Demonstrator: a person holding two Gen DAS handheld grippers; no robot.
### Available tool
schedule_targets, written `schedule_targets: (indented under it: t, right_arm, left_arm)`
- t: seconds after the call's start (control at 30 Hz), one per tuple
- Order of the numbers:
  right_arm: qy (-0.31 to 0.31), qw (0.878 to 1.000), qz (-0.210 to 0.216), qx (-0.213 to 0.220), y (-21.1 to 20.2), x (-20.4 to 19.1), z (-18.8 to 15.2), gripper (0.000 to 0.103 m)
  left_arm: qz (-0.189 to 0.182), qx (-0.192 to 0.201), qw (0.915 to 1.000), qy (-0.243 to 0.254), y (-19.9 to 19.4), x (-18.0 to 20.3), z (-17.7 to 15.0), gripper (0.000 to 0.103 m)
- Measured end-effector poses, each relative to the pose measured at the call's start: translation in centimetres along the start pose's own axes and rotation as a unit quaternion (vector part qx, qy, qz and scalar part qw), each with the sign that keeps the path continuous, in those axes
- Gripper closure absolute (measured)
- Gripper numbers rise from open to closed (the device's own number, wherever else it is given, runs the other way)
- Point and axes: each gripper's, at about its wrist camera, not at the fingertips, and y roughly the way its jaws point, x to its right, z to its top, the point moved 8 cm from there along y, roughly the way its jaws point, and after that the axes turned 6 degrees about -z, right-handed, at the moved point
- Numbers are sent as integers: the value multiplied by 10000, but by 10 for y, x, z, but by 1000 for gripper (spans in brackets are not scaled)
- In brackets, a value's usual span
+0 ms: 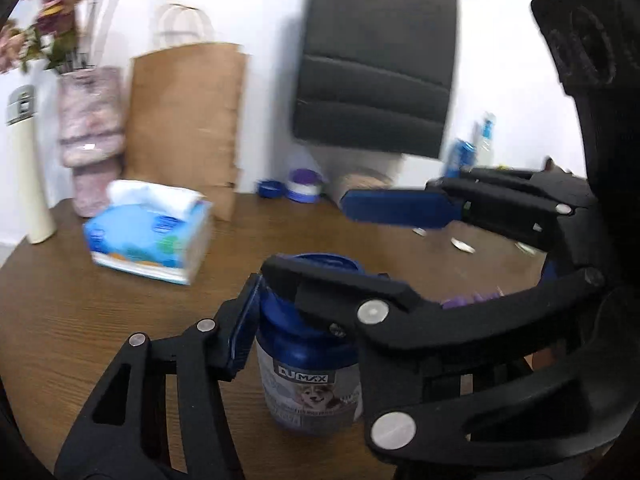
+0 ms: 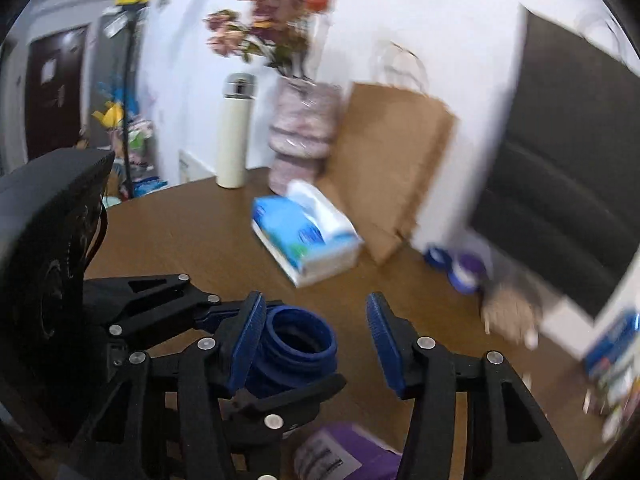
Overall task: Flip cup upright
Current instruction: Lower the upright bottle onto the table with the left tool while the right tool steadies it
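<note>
A: Standing mouth-up, the blue cup [image 1: 308, 344] looks as good as flipped: in the left wrist view its base sits on the wooden table [image 1: 80, 320] with the label reading the right way, and the right wrist view looks down into its open rim.

B: So what's left?

A: Letting go, I'd judge. The left gripper [image 1: 280, 300] is clamped on the cup's neck, one blue pad pressed to each side. Whether the base bears fully on the wood I can't tell; a finger crosses it.

B: And the other tool?

A: The right gripper [image 2: 316, 336] is spread wide and holds nothing. The cup is beside its left pad, apparently not pinched.

B: Anything unclear?

A: Both views are smeared by motion. A purple thing [image 2: 348, 452] at the bottom edge of the right view is cut off, perhaps a packet. The tissue pack [image 1: 150, 232], paper bag [image 1: 188, 120] and small items by the wall are blurred, and the label's fine print is unreadable.
</note>
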Motion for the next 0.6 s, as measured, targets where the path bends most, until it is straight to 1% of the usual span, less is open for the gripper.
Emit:
schedule_targets:
  t: [0.07,0.1,0.17,0.23,0.3,0.37,0.4,0.43,0.5,0.57,0.6]
  right_arm:
    - [430,9986,137,-283,-1,16,-22,46]
    - [592,9973,216,-376,-1,21,-31,46]
    - [902,9946,395,-324,-10,31,-45,47]
    - [1133,9915,539,-351,-16,36,-51,47]
    - [1395,9870,683,-413,-20,40,-57,47]
    - [1634,9808,945,-487,-26,39,-63,46]
    - [1642,9800,956,-594,-24,34,-65,46]
    - [1597,9799,932,-752,-24,30,-70,42]
    - [1552,9800,972,-783,-27,24,-70,42]
    - [1395,9832,891,-764,-31,18,-68,42]
    - [1415,9830,858,-795,-31,17,-69,42]
  left_arm:
    - [-130,-216,9996,107,11,17,-8,52]
    - [-87,-186,9996,179,13,24,-11,52]
    - [18,-261,9987,431,15,38,-14,52]
    - [45,-377,9978,536,15,47,-15,52]
    - [10,-452,9976,530,13,51,-16,52]
    - [38,-408,9979,503,7,52,-19,52]
    - [89,-388,9979,507,4,52,-20,52]
    - [135,-392,9978,525,0,53,-23,52]
    - [221,-333,9977,540,-8,56,-26,52]
    - [259,-312,9981,468,-11,56,-28,52]
    - [273,-347,9982,403,-11,55,-29,52]
